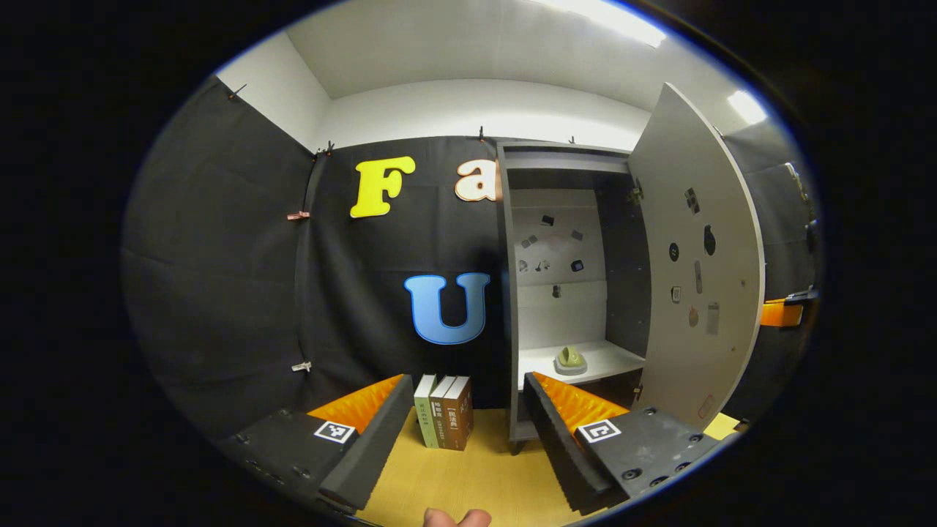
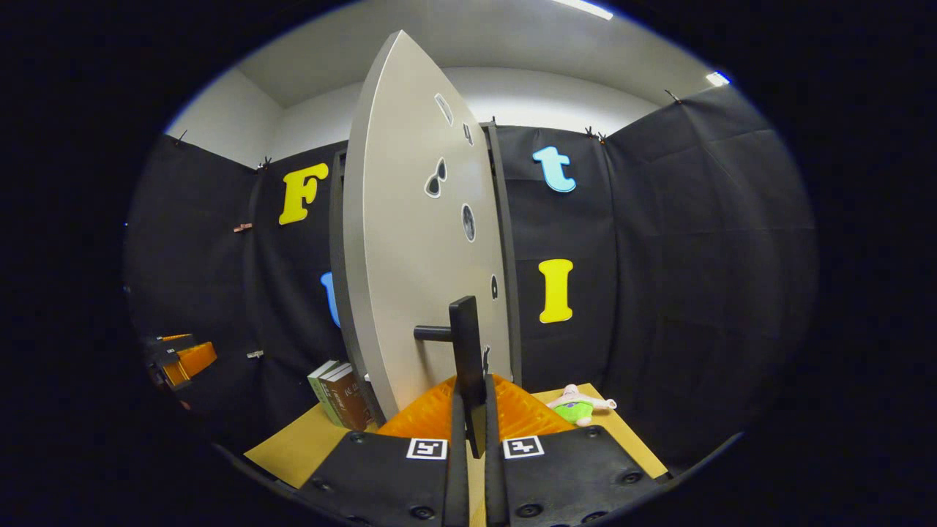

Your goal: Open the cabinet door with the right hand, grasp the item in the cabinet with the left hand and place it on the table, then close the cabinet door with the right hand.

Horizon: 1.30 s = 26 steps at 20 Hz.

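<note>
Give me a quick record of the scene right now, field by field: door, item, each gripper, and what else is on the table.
cabinet door: swung open
door handle: clamped between the right gripper fingers
item: small green object on the cabinet's lower shelf, untouched
left gripper: open, empty, facing the open cabinet
table: three upright books left of the cabinet; a plush toy at the right
</note>
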### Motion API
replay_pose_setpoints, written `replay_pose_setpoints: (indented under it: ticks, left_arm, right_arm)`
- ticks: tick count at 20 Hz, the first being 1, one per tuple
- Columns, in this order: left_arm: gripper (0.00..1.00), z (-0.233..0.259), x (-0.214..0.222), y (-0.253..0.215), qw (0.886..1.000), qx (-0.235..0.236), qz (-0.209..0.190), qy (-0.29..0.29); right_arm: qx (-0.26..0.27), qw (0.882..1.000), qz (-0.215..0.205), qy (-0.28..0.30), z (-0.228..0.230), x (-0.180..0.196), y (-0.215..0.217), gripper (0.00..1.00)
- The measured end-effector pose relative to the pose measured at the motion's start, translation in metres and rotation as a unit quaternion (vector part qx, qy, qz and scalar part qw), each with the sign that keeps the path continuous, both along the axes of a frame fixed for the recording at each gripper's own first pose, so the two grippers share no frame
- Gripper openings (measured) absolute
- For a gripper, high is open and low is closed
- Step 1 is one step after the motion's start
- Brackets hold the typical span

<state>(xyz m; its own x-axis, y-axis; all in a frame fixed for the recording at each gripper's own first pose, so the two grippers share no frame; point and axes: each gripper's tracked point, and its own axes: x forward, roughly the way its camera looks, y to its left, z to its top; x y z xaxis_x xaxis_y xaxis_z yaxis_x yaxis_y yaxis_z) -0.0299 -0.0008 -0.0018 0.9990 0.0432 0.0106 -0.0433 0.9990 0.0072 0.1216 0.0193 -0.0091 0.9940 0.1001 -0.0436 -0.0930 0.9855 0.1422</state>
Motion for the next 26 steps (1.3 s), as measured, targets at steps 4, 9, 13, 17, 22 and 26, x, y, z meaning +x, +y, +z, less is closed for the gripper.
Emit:
replay_pose_setpoints:
  ticks: [4,9,13,17,22,26]
  left_arm:
    - [0.95,0.004,0.008,-0.017,1.000,0.000,-0.014,-0.001]
    - [0.95,0.004,0.017,-0.035,1.000,-0.001,-0.025,0.003]
    - [0.95,0.004,0.024,-0.049,0.999,0.001,-0.035,0.004]
    - [0.95,0.008,0.033,-0.063,0.999,-0.003,-0.042,0.002]
    - [0.95,0.010,0.043,-0.080,0.999,-0.005,-0.052,0.001]
    - [0.95,0.011,0.056,-0.105,0.996,-0.031,-0.086,0.007]
  right_arm:
    - [-0.011,1.000,-0.004,0.007,-0.004,-0.003,-0.011,0.13]
    - [-0.001,1.000,-0.022,0.006,-0.003,-0.004,-0.023,0.13]
    - [0.012,0.999,-0.040,0.004,-0.002,-0.003,-0.038,0.12]
    - [0.028,0.999,-0.037,-0.004,0.004,-0.004,-0.041,0.07]
    - [0.006,1.000,-0.025,-0.017,0.006,-0.003,-0.047,0.08]
    - [-0.003,0.999,-0.023,-0.038,0.015,-0.003,-0.045,0.08]
